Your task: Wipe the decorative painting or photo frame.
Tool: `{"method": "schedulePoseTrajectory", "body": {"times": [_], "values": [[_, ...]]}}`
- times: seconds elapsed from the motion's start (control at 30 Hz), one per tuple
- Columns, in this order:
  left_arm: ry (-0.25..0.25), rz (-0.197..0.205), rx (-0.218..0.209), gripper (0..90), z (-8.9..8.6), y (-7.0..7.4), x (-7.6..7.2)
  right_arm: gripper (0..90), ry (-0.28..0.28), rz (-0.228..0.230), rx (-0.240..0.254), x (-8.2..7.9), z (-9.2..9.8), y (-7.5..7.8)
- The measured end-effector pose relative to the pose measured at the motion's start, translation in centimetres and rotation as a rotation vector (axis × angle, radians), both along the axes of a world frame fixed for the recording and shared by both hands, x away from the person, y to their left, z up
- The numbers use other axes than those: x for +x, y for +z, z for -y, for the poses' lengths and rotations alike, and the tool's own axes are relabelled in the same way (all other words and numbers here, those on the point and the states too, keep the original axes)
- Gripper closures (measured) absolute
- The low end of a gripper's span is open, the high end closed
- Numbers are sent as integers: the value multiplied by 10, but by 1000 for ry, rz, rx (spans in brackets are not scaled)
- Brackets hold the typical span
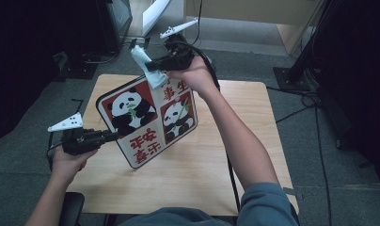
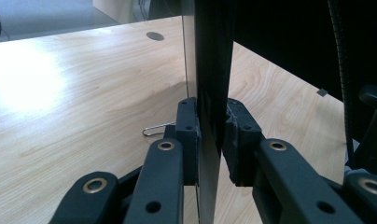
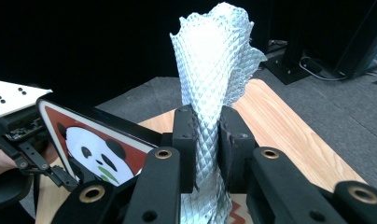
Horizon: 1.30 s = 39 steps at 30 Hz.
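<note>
Left jaws: my left gripper (image 2: 210,140) pinches the board (image 1: 148,120) by its edge.
Right jaws: my right gripper (image 3: 207,135) is clamped on the cloth (image 3: 214,70).
Board: tilted above the table (image 1: 202,174), cloth against its top corner.
Handling: board looks stiff, thin, glossy, likely slippery; take it by the rim. Cloth looks soft and light; pinch a fold.
Count: one board, one cloth, two panda pictures.

Black two-jaw left gripper (image 1: 114,136), brass-ringed screws, white three-cornered plate, black cable, blue-grey sleeve (image 1: 265,202)
</note>
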<state>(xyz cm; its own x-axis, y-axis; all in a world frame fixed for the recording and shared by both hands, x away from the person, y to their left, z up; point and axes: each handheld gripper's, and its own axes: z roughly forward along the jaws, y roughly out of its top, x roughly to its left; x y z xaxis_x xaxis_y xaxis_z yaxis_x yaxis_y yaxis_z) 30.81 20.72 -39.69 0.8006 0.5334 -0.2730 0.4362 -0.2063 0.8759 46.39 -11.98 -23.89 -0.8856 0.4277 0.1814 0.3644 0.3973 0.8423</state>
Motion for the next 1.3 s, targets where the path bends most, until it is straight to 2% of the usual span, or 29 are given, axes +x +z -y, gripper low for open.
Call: {"method": "schedulePoseTrajectory", "body": {"times": [0.57,1.3], "values": [[-2,-8,0,779,0,0,0,794,-50,-11,8,8,18,0],[-4,-9,3,781,0,0,1,795,-117,-13,-6,14,43,3]]}}
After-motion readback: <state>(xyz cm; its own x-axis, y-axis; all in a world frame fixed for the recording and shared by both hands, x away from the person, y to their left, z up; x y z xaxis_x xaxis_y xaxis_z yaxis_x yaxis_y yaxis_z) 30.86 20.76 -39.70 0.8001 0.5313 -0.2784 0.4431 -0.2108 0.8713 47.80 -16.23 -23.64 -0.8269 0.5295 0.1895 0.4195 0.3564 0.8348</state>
